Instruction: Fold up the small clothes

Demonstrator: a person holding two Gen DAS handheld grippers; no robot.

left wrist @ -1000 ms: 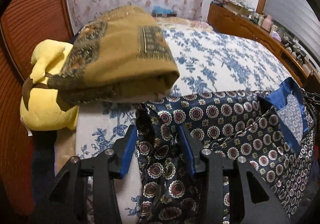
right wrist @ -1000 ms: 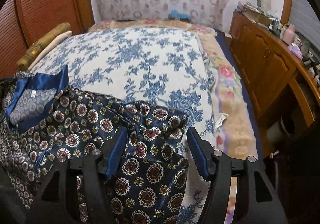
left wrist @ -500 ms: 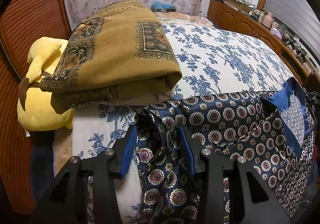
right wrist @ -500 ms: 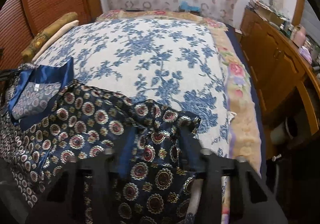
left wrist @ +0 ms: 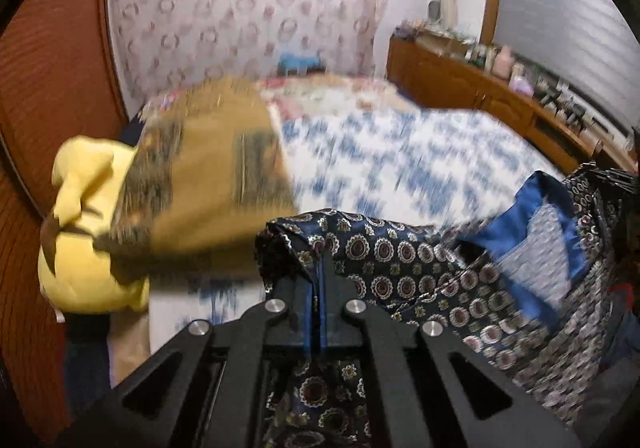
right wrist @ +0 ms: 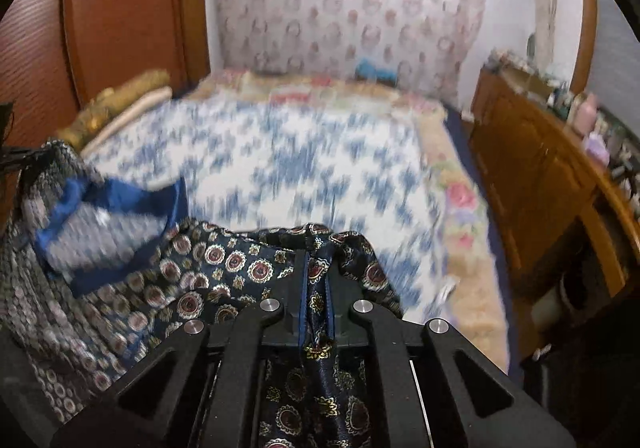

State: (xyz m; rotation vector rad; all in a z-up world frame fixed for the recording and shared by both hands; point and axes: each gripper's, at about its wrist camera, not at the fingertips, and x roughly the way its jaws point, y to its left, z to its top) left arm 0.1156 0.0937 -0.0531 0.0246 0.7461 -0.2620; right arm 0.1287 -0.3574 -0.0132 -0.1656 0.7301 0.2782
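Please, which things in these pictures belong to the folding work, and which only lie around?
Belong:
- patterned navy garment
- left gripper, shut on it
- right gripper, shut on it

Lying about:
- folded mustard blanket
- yellow plush toy
- wooden dresser

The bed [right wrist: 312,167] is carrying everything here, its white coverlet with blue flowers [left wrist: 400,159] blurring in both views; a beige blanket with pink roses [right wrist: 460,199] is showing along the coverlet's right edge and at the far end; a folded mustard-gold blanket with dark patterned borders [left wrist: 208,175] is lying at the left side, a yellow plush toy [left wrist: 80,232] sitting just beside it and touching it; the navy medallion-print garment [left wrist: 400,260] with its blue collar is draping at the near edge; whether it is touching the coverlet is unclear.
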